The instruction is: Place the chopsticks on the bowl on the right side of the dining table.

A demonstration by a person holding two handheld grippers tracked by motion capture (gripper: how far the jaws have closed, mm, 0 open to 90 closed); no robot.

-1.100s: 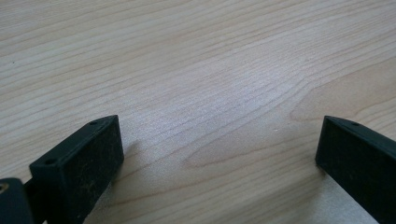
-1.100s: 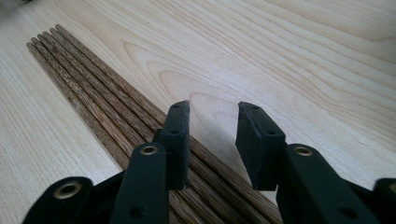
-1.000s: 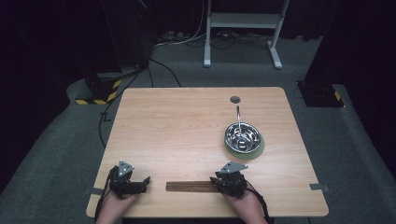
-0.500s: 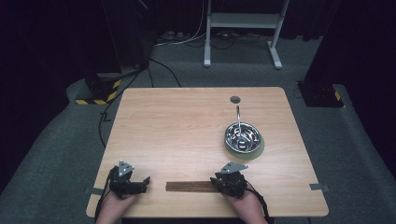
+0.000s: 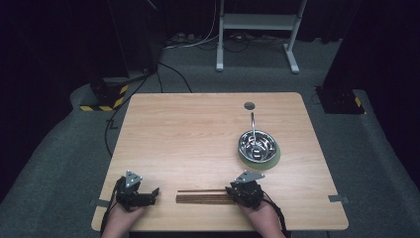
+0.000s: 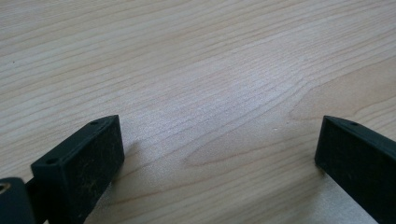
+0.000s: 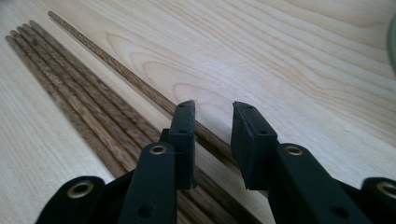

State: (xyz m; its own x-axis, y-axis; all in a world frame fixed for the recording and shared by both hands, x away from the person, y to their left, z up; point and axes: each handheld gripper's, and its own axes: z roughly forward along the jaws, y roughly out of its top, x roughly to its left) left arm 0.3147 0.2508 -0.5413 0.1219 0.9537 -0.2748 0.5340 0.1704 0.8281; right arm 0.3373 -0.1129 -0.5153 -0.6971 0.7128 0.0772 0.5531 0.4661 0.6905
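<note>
Right gripper (image 7: 212, 123) | jaws closing around a lone chopstick (image 7: 140, 84), not yet pinching | bundle (image 7: 79, 107) at nine o'clock | left gripper (image 5: 148, 194) wide open, empty

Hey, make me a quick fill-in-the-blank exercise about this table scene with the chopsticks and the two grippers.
1. The right gripper has one lone ____ between its jaws.
2. The left gripper has its jaws wide apart over bare ____.
3. The metal bowl sits on a ____ plate.
4. The bundle of chopsticks lies between the two ____.

Missing words: chopstick; table; green; grippers
</note>
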